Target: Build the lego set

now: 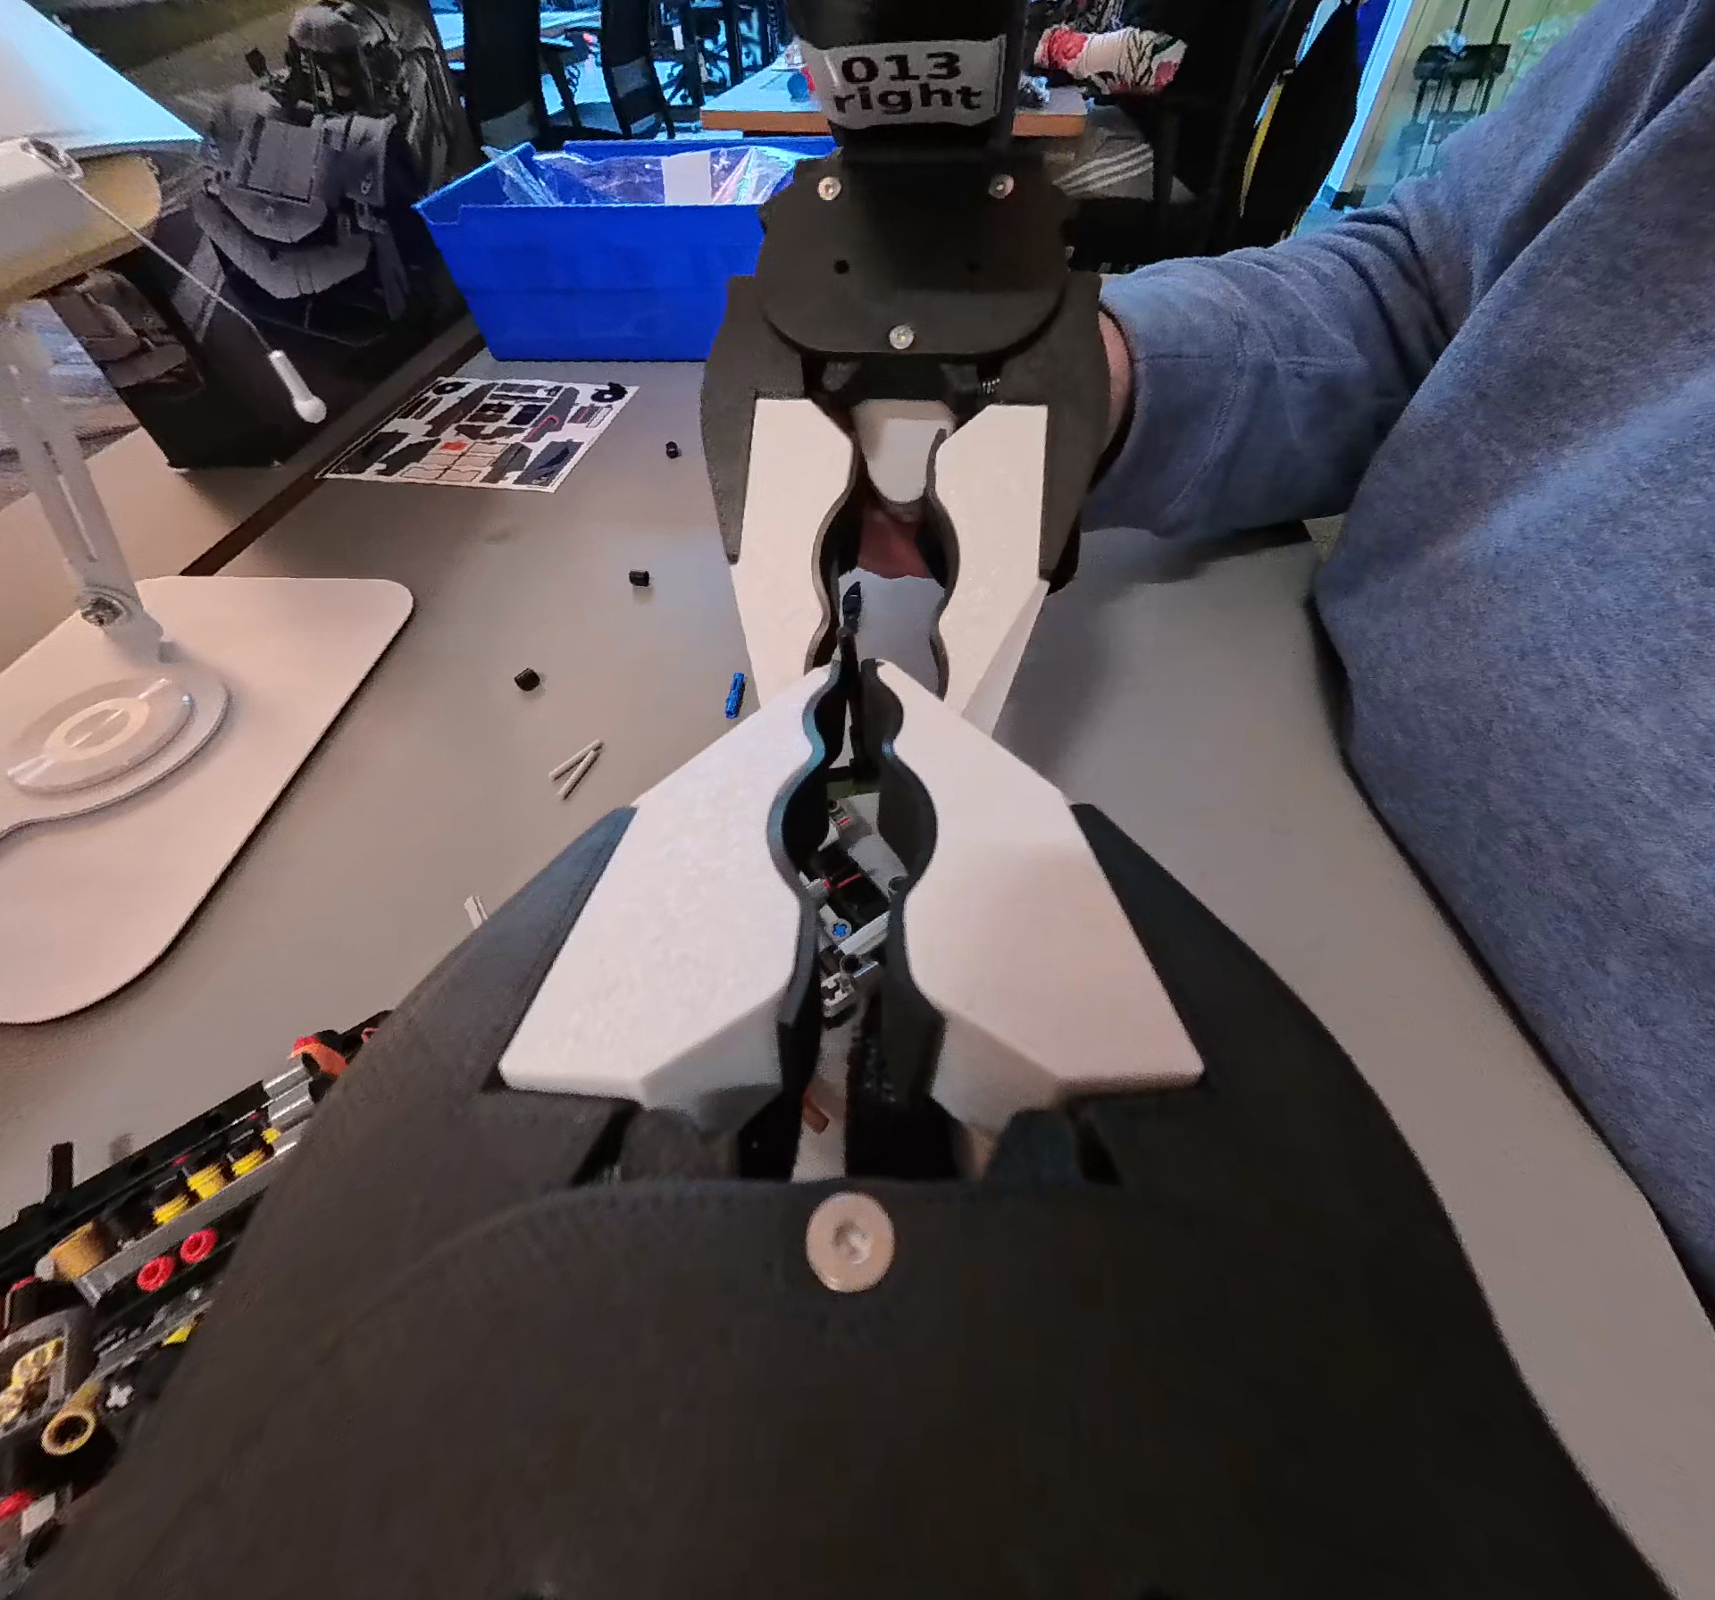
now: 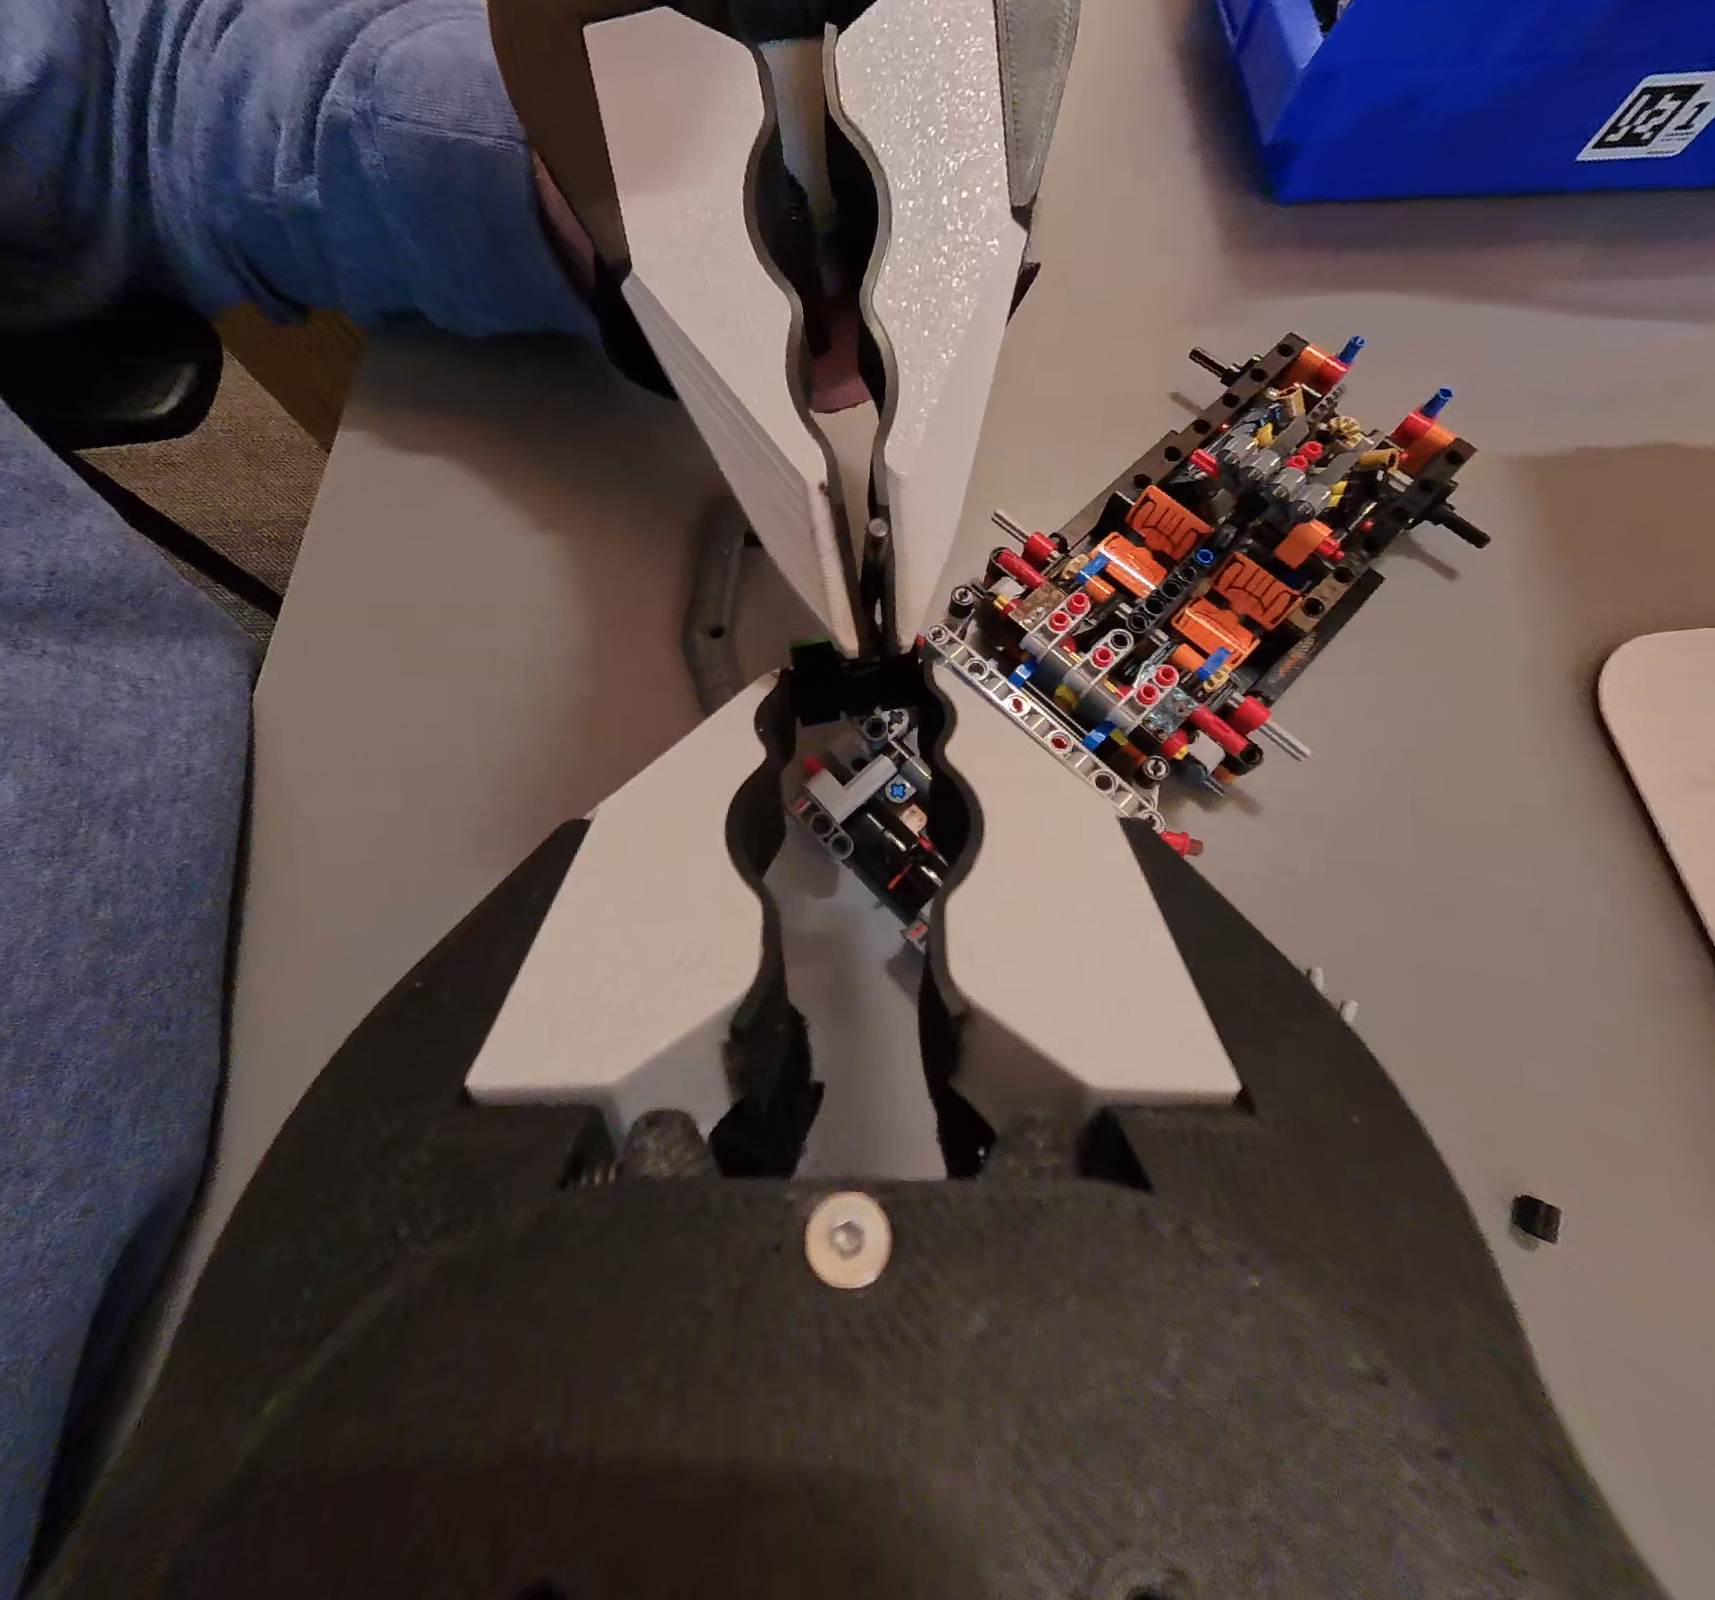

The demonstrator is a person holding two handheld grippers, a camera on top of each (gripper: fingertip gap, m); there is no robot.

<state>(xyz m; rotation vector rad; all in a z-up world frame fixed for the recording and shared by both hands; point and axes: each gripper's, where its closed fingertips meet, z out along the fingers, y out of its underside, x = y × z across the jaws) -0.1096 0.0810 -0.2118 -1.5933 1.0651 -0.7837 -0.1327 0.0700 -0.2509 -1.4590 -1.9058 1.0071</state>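
Observation:
My left gripper (image 1: 854, 678) is shut on a thin black rod (image 2: 877, 548), which also shows in the left wrist view (image 1: 849, 627). My right gripper (image 2: 854, 674) faces it tip to tip and is shut on the black end of a small grey-and-black sub-assembly (image 2: 872, 804). The sub-assembly hangs under both sets of tips and shows through the left finger gap (image 1: 844, 896). The rod's end meets the sub-assembly's black block. The large orange, black and grey chassis (image 2: 1216, 572) lies on the table to the right of the right gripper.
A blue bin (image 1: 594, 265) stands at the back, with a sticker sheet (image 1: 483, 432) and the set's box (image 1: 278, 163) beside it. A white stand base (image 1: 186, 766) is on the left. Loose black pins (image 1: 527, 679), a blue pin (image 1: 736, 692) and grey axles (image 1: 575, 766) lie scattered. A blue sleeve (image 1: 1485, 442) is on the right. About 4 cm separates my left fingertips from my right.

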